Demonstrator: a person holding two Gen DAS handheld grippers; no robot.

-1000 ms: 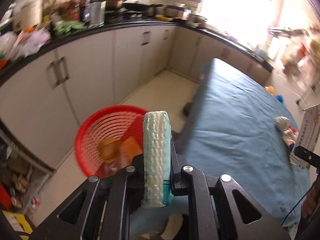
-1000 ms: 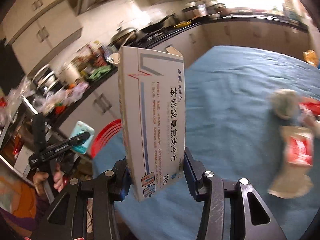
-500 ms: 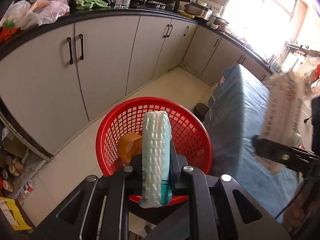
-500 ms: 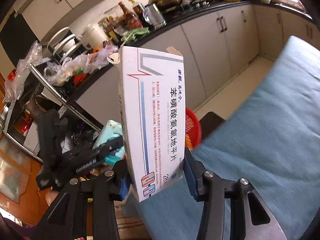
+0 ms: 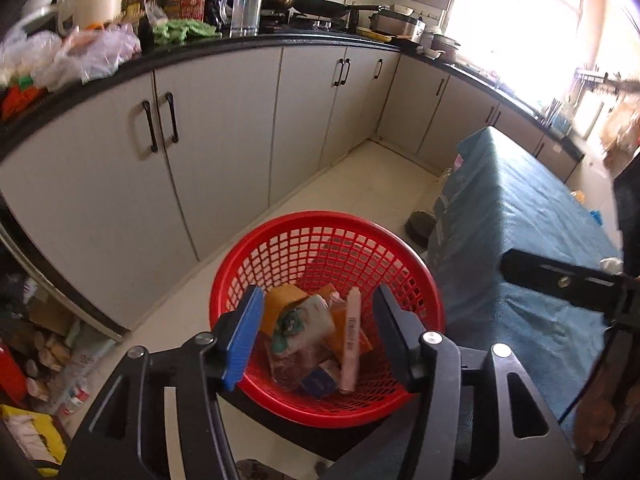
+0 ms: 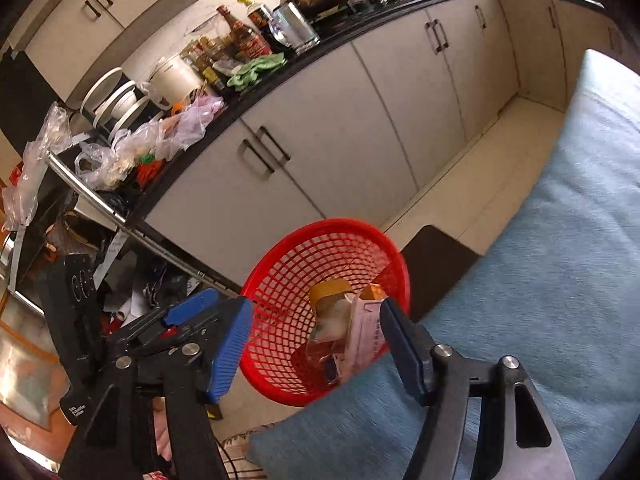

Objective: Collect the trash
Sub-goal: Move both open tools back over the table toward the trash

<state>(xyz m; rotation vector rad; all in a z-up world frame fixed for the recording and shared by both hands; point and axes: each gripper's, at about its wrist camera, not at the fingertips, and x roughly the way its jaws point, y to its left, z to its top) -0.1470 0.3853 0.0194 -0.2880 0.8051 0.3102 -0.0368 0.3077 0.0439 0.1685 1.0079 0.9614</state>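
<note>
Both tools are matte black, built of angular arms with triangular cut-outs and round silver screw heads at the joints. The left claw carries a ribbed blue pad on one finger and a darker pad on the other. The right claw has the same ribbed blue pad and a dark navy one opposite. Seen from the right wrist, the left tool's black body bears small white lettering, a blue strip and a red spot.
</note>
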